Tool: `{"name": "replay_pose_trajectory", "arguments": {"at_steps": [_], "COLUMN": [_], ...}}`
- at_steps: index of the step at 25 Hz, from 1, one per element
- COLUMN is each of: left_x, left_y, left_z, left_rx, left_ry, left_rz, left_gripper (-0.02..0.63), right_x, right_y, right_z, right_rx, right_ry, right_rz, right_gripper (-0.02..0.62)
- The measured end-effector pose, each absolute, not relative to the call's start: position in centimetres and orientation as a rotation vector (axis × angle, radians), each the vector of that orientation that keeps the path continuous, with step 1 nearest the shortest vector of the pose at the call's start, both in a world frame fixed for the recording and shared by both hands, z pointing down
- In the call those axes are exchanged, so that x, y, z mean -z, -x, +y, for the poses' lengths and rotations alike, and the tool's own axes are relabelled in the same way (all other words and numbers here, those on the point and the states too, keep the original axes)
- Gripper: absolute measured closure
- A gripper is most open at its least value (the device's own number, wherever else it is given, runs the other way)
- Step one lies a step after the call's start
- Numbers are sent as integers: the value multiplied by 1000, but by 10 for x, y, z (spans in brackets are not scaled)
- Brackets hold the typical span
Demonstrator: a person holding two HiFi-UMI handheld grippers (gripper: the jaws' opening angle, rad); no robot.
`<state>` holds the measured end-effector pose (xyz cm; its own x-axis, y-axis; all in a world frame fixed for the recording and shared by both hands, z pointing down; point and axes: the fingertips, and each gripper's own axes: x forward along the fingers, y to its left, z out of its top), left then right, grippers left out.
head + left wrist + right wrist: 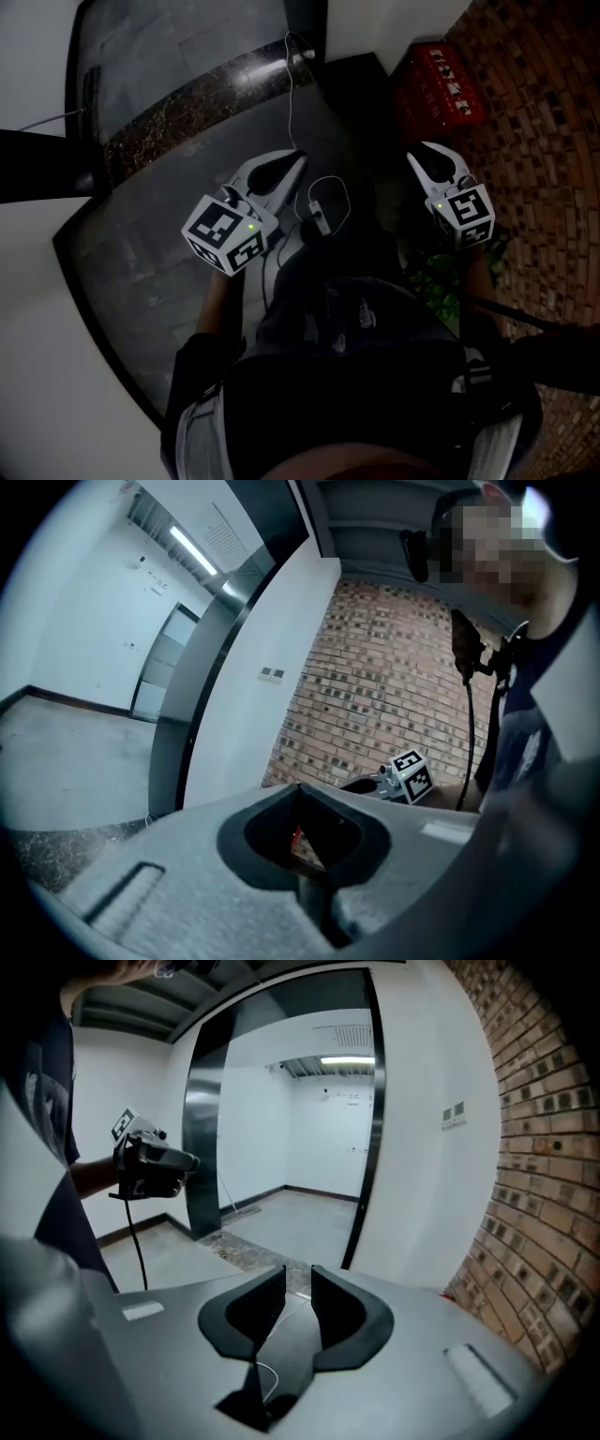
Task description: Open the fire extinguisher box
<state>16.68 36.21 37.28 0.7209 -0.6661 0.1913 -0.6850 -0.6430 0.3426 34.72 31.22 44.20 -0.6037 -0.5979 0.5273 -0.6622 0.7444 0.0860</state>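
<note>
In the dim head view the red fire extinguisher box [441, 86] stands on the floor at the upper right, against the brick wall [544, 112]. My right gripper [416, 157] hovers just below the box without touching it. In the right gripper view its jaws [298, 1283] stand a little apart with nothing between them. My left gripper [296, 159] is further left, over the dark floor and away from the box. In the left gripper view its jaws [298, 789] meet at the tips and hold nothing. A sliver of red [296, 837] shows through the gap behind them.
A speckled stone threshold [206, 89] runs across the floor ahead, with a dark metal door frame [202, 1129] leading into a lit white room. A thin white cable [292, 84] hangs in front of me. Green leaves [433, 274] lie low at the right.
</note>
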Motion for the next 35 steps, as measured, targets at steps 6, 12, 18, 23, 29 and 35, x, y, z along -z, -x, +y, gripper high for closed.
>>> {"name": "replay_pose_trajectory", "arguments": {"at_steps": [6,12,18,23,29,35], "left_x": [-383,-384,-376,-376,-377,-391], "left_y": [-208,-284,-360,-392,-406,-417], "left_z": [315,240,181,152,128,96], "left_rx": [-174,-262,-347,-409,-407,-406], "left_ry": [-2535,-2541,-2572,-2593,-2608,-2626], "left_rz": [-1035,-1008,-951,-947,-915,-798], "left_gripper": [607,607,607,607,607,607], "right_x": [-468,-482,-491,-504,-529,-565], "right_y": [-412,-455,-498,-535,-567,-588], "right_z": [245,187,143,122,110,84], "right_rx": [-146,-189,-240,-254,-300,-311], "right_ry": [-1030,-977,-927,-946,-1012,-1105], "right_rz": [-2290,-2355,-2402,-2352,-2252,-2083], "right_gripper": [508,538,595,594,499,423]}}
